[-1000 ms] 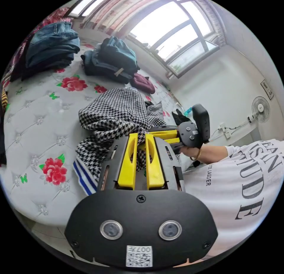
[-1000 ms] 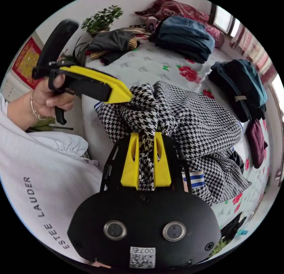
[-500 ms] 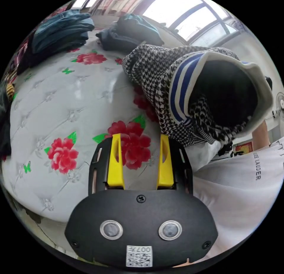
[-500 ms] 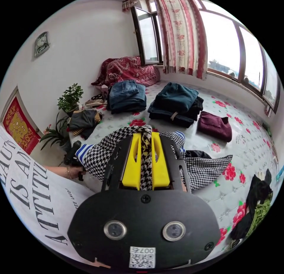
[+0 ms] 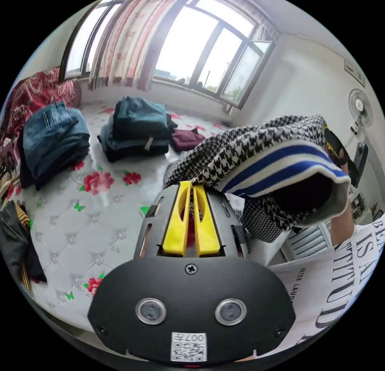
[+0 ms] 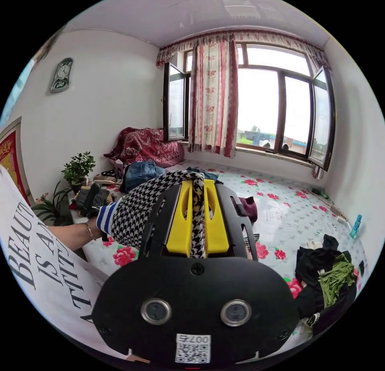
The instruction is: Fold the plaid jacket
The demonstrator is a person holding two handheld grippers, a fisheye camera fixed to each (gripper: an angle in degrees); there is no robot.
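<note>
Flowered white bed (image 5: pixel 80 222), folded clothes stacks (image 5: pixel 136 126), curtained window (image 6: pixel 256 102)

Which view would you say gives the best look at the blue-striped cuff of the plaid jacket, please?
The left gripper view: the blue-striped cuff of the plaid jacket hangs large and close, its opening facing the camera. The right gripper view shows the cuff small and partly hidden beside the right tongs.

Left gripper (image 5: pixel 190 188) jaws nearly together, right gripper (image 6: pixel 197 184) jaws clamped on fabric
</note>
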